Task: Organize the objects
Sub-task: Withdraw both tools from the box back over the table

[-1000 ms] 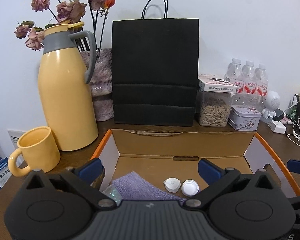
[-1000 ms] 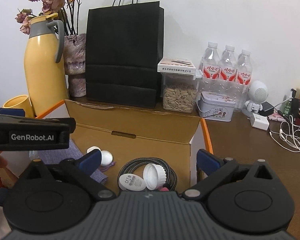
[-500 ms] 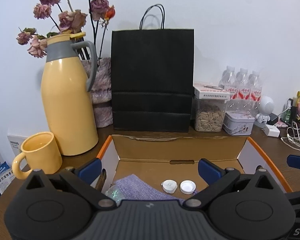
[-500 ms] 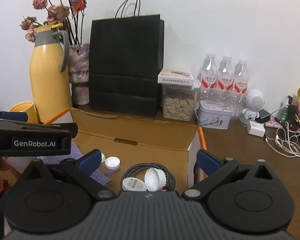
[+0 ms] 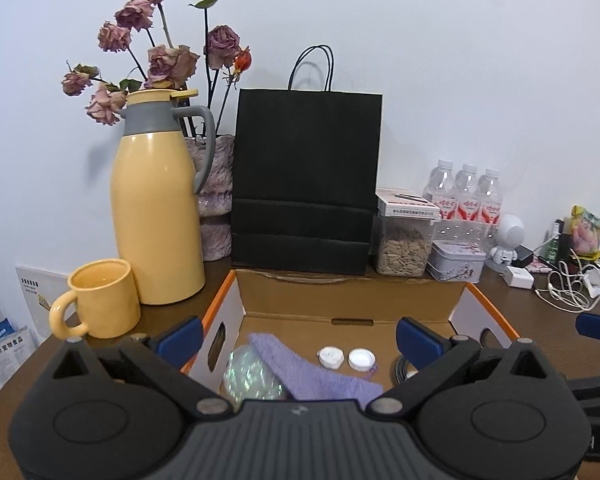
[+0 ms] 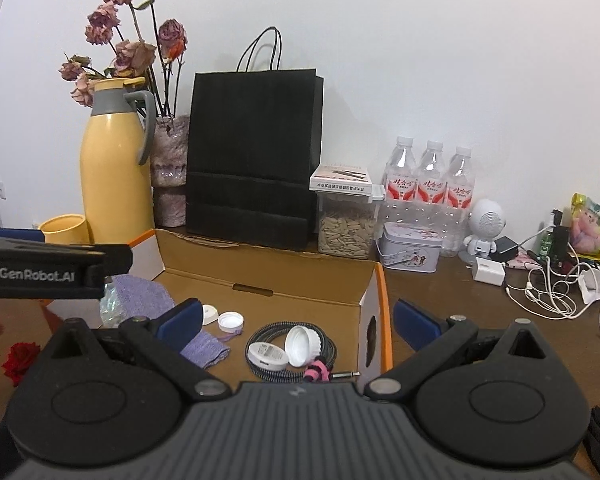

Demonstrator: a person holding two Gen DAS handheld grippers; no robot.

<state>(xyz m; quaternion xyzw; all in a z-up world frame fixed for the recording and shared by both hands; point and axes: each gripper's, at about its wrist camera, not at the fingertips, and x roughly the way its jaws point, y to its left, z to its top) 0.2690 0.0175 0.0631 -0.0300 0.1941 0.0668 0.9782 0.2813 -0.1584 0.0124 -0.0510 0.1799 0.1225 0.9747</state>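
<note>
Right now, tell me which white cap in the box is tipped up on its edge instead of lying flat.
The big ribbed cap, leaning on the coiled cable beside the round white case. The small bottle cap near the purple cloth lies flat, open side up.

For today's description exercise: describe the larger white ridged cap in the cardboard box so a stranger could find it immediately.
Start at the open cardboard box in front of the black paper bag. Near its right wall lies a coiled braided cable. The ridged white cap sits tilted on that coil, bigger than the two small caps by the purple cloth.
</note>
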